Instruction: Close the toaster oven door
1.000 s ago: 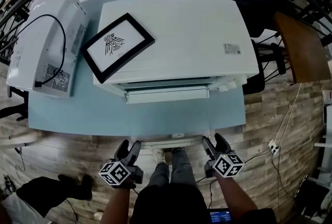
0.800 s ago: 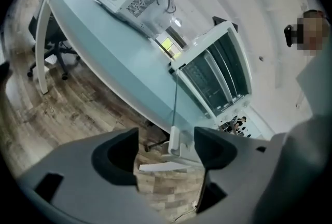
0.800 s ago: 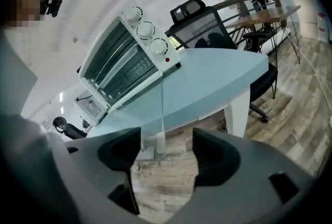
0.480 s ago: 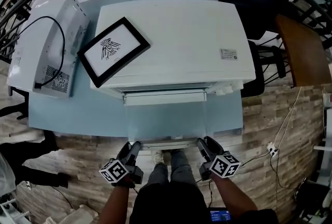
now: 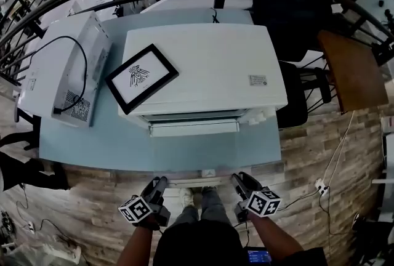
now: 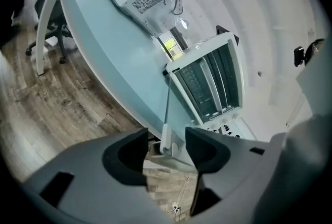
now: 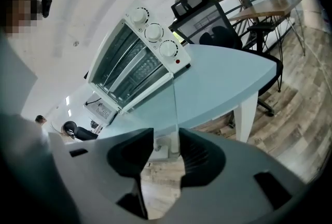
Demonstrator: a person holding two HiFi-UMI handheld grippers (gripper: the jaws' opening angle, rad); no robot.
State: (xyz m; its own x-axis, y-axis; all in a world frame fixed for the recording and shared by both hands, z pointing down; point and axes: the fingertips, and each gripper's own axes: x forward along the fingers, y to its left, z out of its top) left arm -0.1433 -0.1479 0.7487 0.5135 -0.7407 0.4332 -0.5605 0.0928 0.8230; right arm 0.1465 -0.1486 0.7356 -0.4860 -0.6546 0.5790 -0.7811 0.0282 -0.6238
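Stiff, breakable glass toaster oven door (image 5: 197, 157) is best lifted by its handle (image 5: 196, 181); with jaws just closing, left gripper (image 6: 167, 140) is set loosely round it, right gripper (image 7: 166, 142) clamped on it

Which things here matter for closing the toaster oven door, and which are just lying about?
For the job: toaster oven, its open glass door, door handle, left gripper and right gripper, whose jaws have just been closing with the handle between them.

Just lying about: picture frame on the oven, white appliance beside it, black chair.

The pale blue table (image 5: 98, 148) bears a white toaster oven (image 5: 209, 61) — beside it, a vented white box (image 5: 83, 68).
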